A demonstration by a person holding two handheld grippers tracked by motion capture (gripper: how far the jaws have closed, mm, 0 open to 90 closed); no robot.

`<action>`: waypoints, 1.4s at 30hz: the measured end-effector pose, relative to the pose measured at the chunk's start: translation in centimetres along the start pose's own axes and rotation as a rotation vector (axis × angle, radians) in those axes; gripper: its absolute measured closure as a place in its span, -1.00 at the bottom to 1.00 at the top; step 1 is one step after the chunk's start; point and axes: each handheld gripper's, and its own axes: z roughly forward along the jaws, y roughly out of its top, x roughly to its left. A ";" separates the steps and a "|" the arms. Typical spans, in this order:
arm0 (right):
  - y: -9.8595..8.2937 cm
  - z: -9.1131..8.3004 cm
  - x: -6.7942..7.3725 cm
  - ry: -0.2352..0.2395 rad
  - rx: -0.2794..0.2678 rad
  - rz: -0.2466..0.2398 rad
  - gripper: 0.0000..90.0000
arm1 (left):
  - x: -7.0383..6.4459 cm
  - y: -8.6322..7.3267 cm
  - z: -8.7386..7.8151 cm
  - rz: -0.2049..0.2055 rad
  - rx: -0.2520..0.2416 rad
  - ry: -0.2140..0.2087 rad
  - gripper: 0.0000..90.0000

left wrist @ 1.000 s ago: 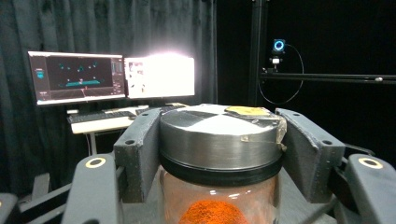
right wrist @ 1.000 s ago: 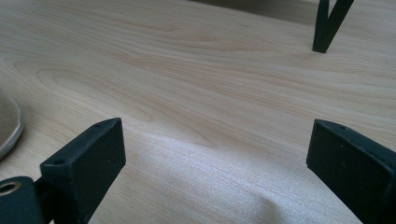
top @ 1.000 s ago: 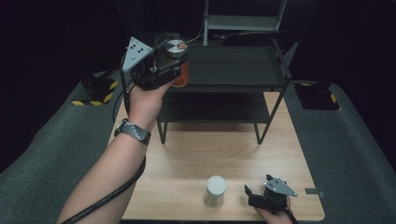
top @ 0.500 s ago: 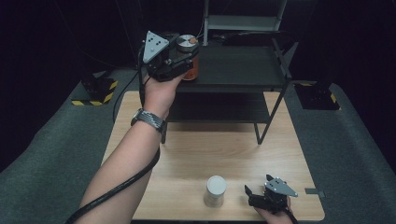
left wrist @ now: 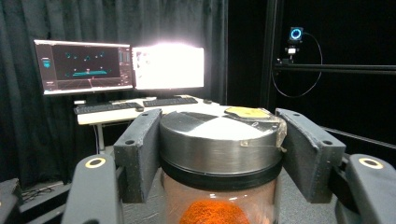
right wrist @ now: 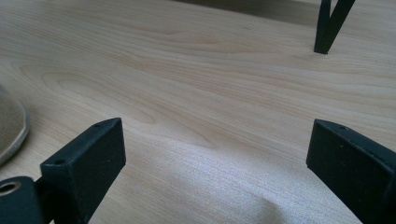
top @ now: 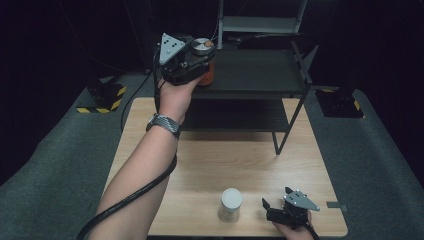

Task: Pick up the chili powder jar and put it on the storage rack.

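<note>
At about 11 o'clock, the left gripper (top: 200, 62) is clamping a glass jar (left wrist: 219, 186) of orange powder just under its metal lid (left wrist: 219, 135), holding it over the top tier of the black shelf rack (top: 260, 70). At 6 o'clock a white-lidded jar (top: 231, 204) is standing on the wooden table (top: 240, 155); just beside it, the right gripper (top: 275, 207) is resting with jaws spread wide, empty

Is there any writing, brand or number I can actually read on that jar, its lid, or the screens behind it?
Nothing can be read.
Yellow sticker on the jar lid: no readable text.
Left monitor: graphics, any text too small.
Right monitor: glared white.
</note>
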 end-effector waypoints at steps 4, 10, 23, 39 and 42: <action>0.0 0.0 0.0 -0.001 0.001 -0.001 -0.91 | 0.1 0.0 0.0 0.003 0.003 0.001 -0.24; 0.0 0.0 0.0 -0.002 0.002 -0.002 -0.91 | 0.1 0.0 0.0 0.001 0.004 0.000 -0.24; 0.5 0.1 0.0 -0.007 0.033 0.009 -0.89 | 0.0 -0.1 -0.2 -0.001 -0.018 -0.003 -0.22; 0.5 0.1 0.0 -0.005 0.031 0.007 -0.90 | -0.7 -0.4 -0.8 -0.009 0.001 0.014 -0.65; 0.4 0.1 0.1 -0.006 0.031 0.004 -0.89 | -0.7 -0.3 -1.3 -0.031 0.013 0.014 -0.82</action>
